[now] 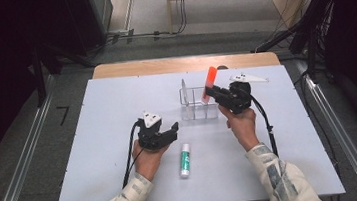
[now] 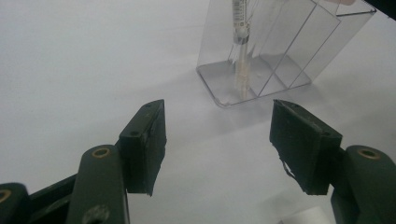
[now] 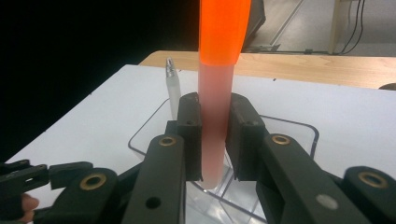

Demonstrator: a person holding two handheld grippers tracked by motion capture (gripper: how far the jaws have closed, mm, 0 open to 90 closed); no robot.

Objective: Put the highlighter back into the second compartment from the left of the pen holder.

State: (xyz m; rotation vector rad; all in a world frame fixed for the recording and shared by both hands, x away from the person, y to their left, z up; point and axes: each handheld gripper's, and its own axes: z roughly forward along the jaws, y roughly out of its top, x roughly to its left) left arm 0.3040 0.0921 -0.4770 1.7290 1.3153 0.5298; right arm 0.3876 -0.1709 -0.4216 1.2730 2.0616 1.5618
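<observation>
Orange marker (image 3: 218,93) clamped upright in the right hand-held gripper (image 3: 215,135) hangs over the clear organizer (image 1: 199,109) mid-tabletop (image 1: 110,138), best lowered straight into a free compartment; left hand-held gripper (image 2: 217,140) rests spread, empty.

The right claw (image 1: 209,94) grips an orange marker (image 1: 209,82) above a clear organizer (image 1: 198,109); the left claw (image 1: 171,133) gapes.

Organizer (image 1: 198,104) mid-table (image 1: 95,139) holding upright pen (image 1: 184,91); marker (image 1: 209,83) just above it, glue stick (image 1: 185,160) lying nearer person.
</observation>
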